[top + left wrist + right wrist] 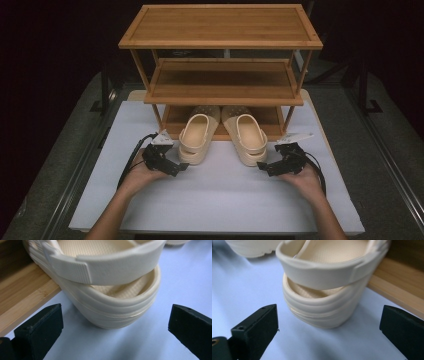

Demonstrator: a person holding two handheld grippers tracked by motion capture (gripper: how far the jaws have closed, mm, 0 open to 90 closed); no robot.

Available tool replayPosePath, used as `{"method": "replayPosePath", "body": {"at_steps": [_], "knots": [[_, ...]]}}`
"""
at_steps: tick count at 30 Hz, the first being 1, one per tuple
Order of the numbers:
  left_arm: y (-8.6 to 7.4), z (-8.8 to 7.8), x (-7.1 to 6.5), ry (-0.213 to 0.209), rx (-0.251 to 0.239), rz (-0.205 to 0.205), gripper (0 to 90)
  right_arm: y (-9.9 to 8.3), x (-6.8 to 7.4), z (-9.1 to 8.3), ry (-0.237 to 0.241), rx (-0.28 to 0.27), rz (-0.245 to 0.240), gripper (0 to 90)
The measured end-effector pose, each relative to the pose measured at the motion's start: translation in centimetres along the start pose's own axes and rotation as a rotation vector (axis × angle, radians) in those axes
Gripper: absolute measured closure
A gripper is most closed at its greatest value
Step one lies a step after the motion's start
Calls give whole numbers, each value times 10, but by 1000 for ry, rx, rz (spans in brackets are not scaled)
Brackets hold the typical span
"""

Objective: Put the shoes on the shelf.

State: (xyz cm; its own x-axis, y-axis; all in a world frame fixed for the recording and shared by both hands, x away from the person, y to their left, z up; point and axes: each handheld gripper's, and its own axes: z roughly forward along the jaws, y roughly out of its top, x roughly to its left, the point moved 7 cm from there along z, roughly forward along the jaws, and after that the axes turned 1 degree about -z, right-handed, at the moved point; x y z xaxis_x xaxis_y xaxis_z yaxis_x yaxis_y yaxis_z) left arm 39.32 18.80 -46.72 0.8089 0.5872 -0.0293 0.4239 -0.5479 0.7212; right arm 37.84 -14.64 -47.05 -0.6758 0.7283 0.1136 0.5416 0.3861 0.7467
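Left black two-jaw gripper is wide open, jaws just short of the left cream rubber sandal's heel, nothing held; right gripper likewise gapes behind the right cream sandal; both sandals have toes tucked under the bamboo three-tier rack, both hands low on the white table.

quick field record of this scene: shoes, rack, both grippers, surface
shoes: left cream sandal and right cream sandal, toes under the rack's bottom shelf, heels on the sheet
rack: wooden three-shelf rack, upper shelves bare
left hand-held gripper: open, just short of the left sandal's heel
right hand-held gripper: open, just short of the right sandal's heel
surface: white sheet
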Motion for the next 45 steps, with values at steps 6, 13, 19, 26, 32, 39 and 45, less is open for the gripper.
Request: {"method": "replayPosePath", "body": {"at_steps": [6,13,19,26,32,39,45], "knots": [[-1,18,3,5,1,2,0,-2,-2,14,8,11,-12,16],[3,26,5,-5,3,0,17,1,-1,24,29,13,-20,19],[6,27,6,-4,7,-2,17,3,1,30,30,17,-23,20],[9,29,4,-14,2,-1,23,11,4,35,31,11,-31,32],[18,35,-2,-26,8,14,24,15,9,40,47,5,-33,53],[26,41,-8,-28,-5,21,24,25,19,49,63,5,-52,61],[35,45,-12,-20,-3,36,23,32,27,56,77,-6,-58,72]]}}
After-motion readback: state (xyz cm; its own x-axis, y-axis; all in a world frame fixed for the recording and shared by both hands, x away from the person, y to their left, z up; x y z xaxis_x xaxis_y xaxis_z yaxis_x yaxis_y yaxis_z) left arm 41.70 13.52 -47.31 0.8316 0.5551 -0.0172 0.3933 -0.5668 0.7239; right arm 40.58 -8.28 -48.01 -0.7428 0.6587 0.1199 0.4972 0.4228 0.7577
